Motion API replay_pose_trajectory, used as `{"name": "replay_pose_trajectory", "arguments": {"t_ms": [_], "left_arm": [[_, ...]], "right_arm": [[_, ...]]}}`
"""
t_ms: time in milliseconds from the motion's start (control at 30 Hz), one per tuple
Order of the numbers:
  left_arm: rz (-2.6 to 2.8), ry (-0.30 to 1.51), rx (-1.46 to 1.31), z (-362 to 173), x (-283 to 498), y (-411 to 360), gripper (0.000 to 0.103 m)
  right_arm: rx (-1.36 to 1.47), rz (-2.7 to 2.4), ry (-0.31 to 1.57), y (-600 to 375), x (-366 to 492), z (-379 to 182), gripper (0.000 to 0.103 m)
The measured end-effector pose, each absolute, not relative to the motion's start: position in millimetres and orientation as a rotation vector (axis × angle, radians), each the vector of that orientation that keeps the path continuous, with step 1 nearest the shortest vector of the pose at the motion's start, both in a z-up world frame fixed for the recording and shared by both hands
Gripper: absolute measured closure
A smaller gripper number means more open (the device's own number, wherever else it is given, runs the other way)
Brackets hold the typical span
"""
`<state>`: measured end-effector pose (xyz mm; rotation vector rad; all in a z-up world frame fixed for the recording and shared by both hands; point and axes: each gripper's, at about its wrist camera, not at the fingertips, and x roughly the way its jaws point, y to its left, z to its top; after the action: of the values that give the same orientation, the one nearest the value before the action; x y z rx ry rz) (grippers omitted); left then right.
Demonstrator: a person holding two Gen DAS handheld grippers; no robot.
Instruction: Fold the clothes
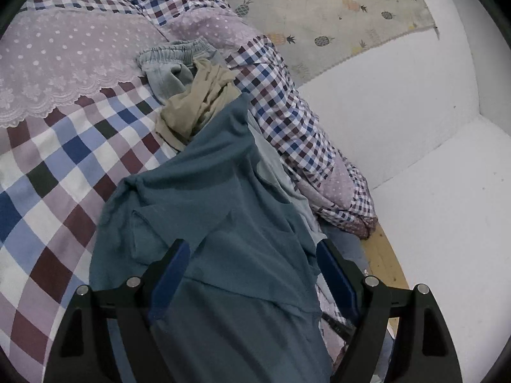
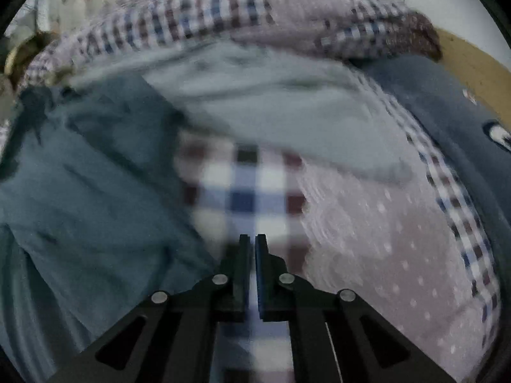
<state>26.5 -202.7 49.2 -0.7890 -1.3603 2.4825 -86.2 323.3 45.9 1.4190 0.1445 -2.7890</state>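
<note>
Checkered bedspread (image 1: 48, 172) carries teal shirt (image 1: 223, 191) along its wall-side edge; my left gripper (image 1: 252, 255) spread wide over it, ready for hem; right gripper (image 2: 253, 242) pinched closed, empty, beside shirt.

Right-wrist view blurred; teal garment (image 1: 223, 198) edge-cropped.

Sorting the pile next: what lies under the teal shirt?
A pale grey-blue garment peeks out along the teal shirt's right edge, over the checked quilt. Anything else beneath is covered.

checked quilt (image 1: 64, 166) left bare; clothes pile (image 1: 188, 95), rolled quilt (image 1: 287, 111) block ahead.
</note>
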Motion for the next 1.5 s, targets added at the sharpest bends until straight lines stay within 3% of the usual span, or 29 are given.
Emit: {"name": "replay_pose_trajectory", "arguments": {"t_ms": [167,200,233,300,333,667,700,733,767,800,1033,1200,1267,1333,1367,1433,1500], "left_arm": [[2.474,-1.372,-0.777,48.8,29.1,-207.8,0.019],[2.476,-1.365,-0.781,48.5,29.1,-207.9,0.019],[2.48,-1.357,-0.787,48.1,29.2,-208.1,0.019],[2.481,-1.353,-0.794,46.9,29.6,-209.3,0.019],[2.478,-1.356,-0.794,46.1,29.8,-210.4,0.019],[2.467,-1.42,-0.823,30.9,18.3,-223.4,0.019],[2.462,-1.433,-0.827,28.6,16.9,-225.1,0.019],[2.454,-1.45,-0.828,26.2,15.5,-227.5,0.019],[2.45,-1.462,-0.826,24.7,14.8,-229.3,0.019],[2.445,-1.474,-0.824,23.2,14.2,-231.2,0.019],[2.441,-1.512,-0.788,22.5,16.1,-242.2,0.019],[2.451,-1.501,-0.795,21.4,14.0,-243.6,0.019],[2.475,-1.471,-0.805,23.2,13.2,-242.3,0.019],[2.511,-1.426,-0.828,25.3,12.3,-241.1,0.019],[2.535,-1.397,-0.846,26.7,11.5,-241.0,0.019],[2.57,-1.35,-0.88,28.7,9.6,-241.5,0.019],[2.592,-1.323,-0.902,29.6,8.6,-243.4,0.019]], "right_arm": [[1.387,-2.79,0.059,339.5,-82.3,70.8,0.098],[1.35,-2.785,0.033,338.3,-84.6,79.3,0.087],[1.313,-2.78,0.008,337.0,-86.9,87.9,0.066],[1.246,-2.733,-0.141,331.2,-104.1,99.9,0.048],[1.236,-2.703,-0.215,328.8,-112.4,101.1,0.046],[1.375,-2.435,-0.901,331.0,-210.4,41.9,0.046],[1.368,-2.399,-0.95,330.4,-215.1,38.4,0.052],[1.355,-2.371,-0.955,327.7,-219.8,37.6,0.08],[1.347,-2.365,-0.9,321.4,-224.3,41.6,0.1],[1.34,-2.409,-0.772,312.0,-226.5,52.3,0.102],[1.196,-2.742,-0.052,281.0,-236.5,141.8,0.103],[1.276,-2.894,0.448,261.3,-257.4,147.2,0.103],[1.359,-2.899,0.497,262.7,-267.4,127.9,0.102],[1.512,-2.861,0.574,264.4,-281.7,100.7,0.086],[1.56,-2.858,0.587,265.5,-282.4,95.2,0.084],[1.65,-2.854,0.609,267.7,-282.3,86.0,0.064],[1.562,-2.949,0.562,266.5,-270.6,101.7,0.047]]}}
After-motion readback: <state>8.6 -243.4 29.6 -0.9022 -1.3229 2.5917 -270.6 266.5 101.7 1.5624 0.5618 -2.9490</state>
